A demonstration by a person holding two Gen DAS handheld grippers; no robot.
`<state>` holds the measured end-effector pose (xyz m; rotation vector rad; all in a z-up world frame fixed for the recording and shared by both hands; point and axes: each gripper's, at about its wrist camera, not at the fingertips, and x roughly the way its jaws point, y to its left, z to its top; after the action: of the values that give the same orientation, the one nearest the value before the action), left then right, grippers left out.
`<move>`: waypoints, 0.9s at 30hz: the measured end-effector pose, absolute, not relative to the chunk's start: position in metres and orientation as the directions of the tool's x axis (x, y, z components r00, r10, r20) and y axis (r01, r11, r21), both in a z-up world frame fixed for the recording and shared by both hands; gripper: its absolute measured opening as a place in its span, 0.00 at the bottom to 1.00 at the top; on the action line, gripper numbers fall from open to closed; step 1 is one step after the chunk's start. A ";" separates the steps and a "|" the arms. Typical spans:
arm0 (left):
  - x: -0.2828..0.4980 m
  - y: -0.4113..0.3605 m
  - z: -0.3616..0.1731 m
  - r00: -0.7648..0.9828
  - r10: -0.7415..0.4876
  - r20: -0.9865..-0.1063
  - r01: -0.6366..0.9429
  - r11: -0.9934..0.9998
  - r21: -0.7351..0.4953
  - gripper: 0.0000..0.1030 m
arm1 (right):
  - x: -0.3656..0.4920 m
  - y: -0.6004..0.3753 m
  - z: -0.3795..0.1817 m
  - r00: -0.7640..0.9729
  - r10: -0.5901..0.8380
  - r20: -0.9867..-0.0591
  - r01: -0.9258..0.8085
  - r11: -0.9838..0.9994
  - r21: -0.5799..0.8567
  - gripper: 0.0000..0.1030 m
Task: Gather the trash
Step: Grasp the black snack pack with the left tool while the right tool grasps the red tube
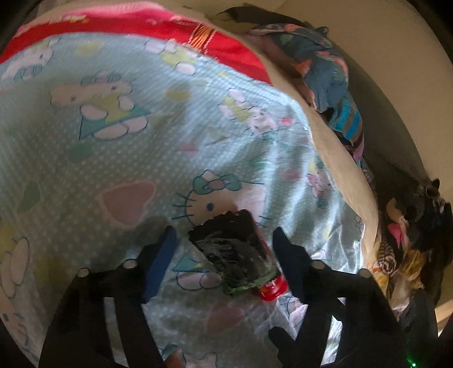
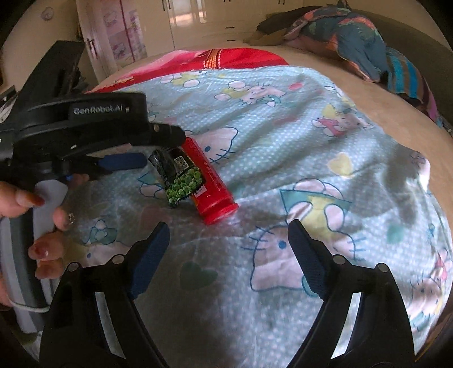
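A crumpled black-and-green snack wrapper (image 1: 235, 252) lies on top of a red plastic tube (image 1: 271, 288), both on a pale blue cartoon-cat bedsheet (image 1: 119, 158). My left gripper (image 1: 223, 235) straddles the pair with its jaws open; a gap shows beside the left pad, and the right pad is close to the tube. In the right wrist view the left gripper (image 2: 163, 148) reaches in from the left over the wrapper (image 2: 178, 178) and the tube (image 2: 211, 184). My right gripper (image 2: 228, 226) stands open just short of the tube's cap, nothing between its fingers.
A red blanket (image 2: 243, 58) covers the far end of the bed. Patterned clothes (image 2: 348, 36) are heaped at the far right edge. White wardrobe doors (image 2: 198, 17) stand behind the bed. A hand (image 2: 36, 203) holds the left gripper's handle.
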<state>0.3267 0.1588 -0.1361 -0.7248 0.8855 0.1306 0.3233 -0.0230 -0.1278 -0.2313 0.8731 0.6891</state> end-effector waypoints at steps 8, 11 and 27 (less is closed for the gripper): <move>0.317 0.168 -0.137 0.660 -0.221 -0.718 -0.355 0.751 -0.557 0.41 | 0.340 -0.002 -0.139 0.417 0.446 -0.792 -0.685 0.727 0.048 0.58; 0.306 0.172 -0.133 0.672 -0.221 -0.706 -0.349 0.747 -0.566 0.40 | 0.345 0.007 -0.145 0.396 0.443 -0.804 -0.707 0.706 0.041 0.44; 0.259 0.136 -0.097 0.705 -0.200 -0.681 -0.226 0.846 -0.483 0.39 | 0.304 -0.076 -0.133 0.404 0.527 -0.748 -0.544 0.796 0.267 0.32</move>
<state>0.2586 0.1355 -0.0971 -0.5776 0.8004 0.0152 0.3036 -0.0758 -0.1330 -0.0205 0.9368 0.6759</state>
